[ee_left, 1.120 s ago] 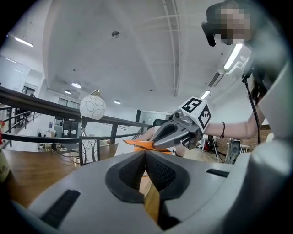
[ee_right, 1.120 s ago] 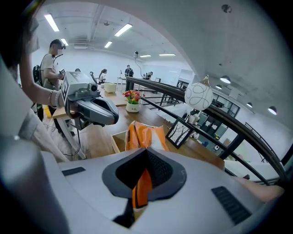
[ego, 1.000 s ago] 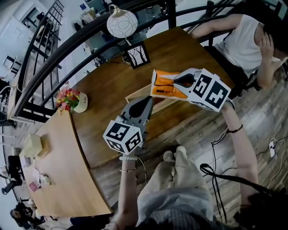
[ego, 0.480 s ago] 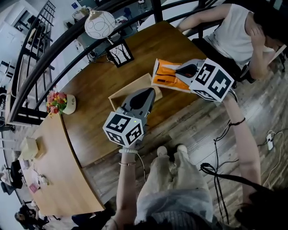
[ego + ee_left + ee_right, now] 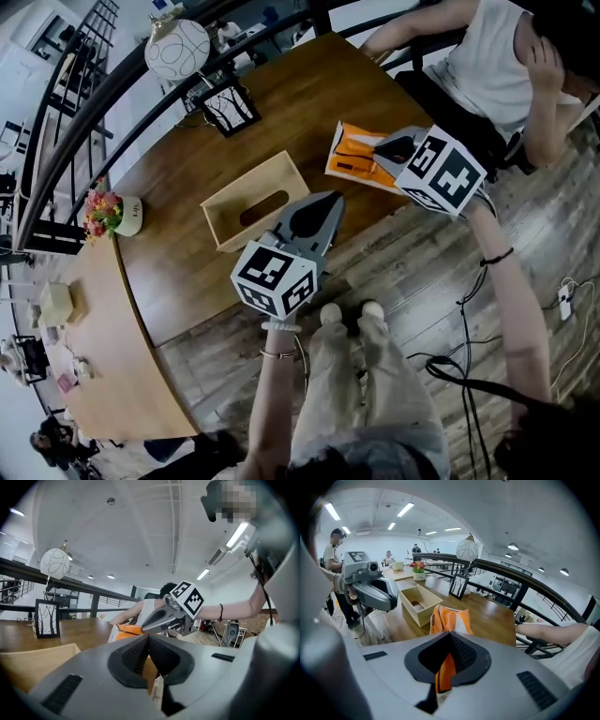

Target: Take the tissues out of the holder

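The wooden tissue holder point(image 5: 248, 200) sits on the dark table point(image 5: 366, 89), its slotted side facing up and showing only a dark gap. My right gripper point(image 5: 377, 147) is shut on the orange tissue pack point(image 5: 354, 155) and holds it right of the holder, clear of it. In the right gripper view the pack point(image 5: 451, 619) hangs out past the jaws, with the holder point(image 5: 416, 603) beyond it. My left gripper point(image 5: 333, 197) is shut with nothing in it, near the table's front edge just right of the holder. The left gripper view shows the holder point(image 5: 28, 660) low at left.
At the table's far side stand a globe lamp point(image 5: 176, 47) and a framed picture point(image 5: 228, 105). A flower pot point(image 5: 108, 211) is at the left end. A seated person point(image 5: 506, 75) is at the far right. A lighter table point(image 5: 94, 375) adjoins on the left, behind it a railing.
The right gripper has carried the tissue pack rightward, away from the holder. The left gripper has drawn back from the holder's edge toward the front of the table.
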Demonstrator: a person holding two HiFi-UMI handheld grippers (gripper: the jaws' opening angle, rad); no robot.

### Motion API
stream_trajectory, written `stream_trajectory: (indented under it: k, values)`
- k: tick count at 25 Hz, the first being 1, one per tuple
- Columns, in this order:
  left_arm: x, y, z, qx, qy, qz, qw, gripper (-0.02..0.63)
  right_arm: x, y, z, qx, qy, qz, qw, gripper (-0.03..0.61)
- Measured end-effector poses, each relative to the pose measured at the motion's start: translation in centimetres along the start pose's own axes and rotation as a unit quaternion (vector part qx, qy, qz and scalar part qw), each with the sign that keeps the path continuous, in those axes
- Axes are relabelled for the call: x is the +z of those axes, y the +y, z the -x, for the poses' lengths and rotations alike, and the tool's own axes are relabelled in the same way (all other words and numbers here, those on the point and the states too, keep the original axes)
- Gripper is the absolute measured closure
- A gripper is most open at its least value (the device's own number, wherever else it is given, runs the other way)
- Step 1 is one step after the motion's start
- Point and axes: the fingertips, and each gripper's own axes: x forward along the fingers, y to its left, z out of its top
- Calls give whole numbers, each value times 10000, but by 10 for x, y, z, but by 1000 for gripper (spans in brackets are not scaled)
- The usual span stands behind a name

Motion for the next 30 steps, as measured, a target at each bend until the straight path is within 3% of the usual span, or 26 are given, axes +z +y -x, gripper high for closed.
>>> stream_trajectory:
  k: [5,9,18,30]
  values:
    - [-24,-3,-6,22,161,203,9997,606,-14,6,-22,-88,118,-49,9999,565]
    - [-42,-8,-9,-67,471,87,9988,606,-21,16,-32,-29,121,-157,9998,565]
    - [-56,2,-7,-2,491,377,9981,606,-27,34,-51,108,241,-162,9995,565]
    - [-61,1,-3,51,468,442,9979,606,-29,34,-54,-70,196,-474,9987,561]
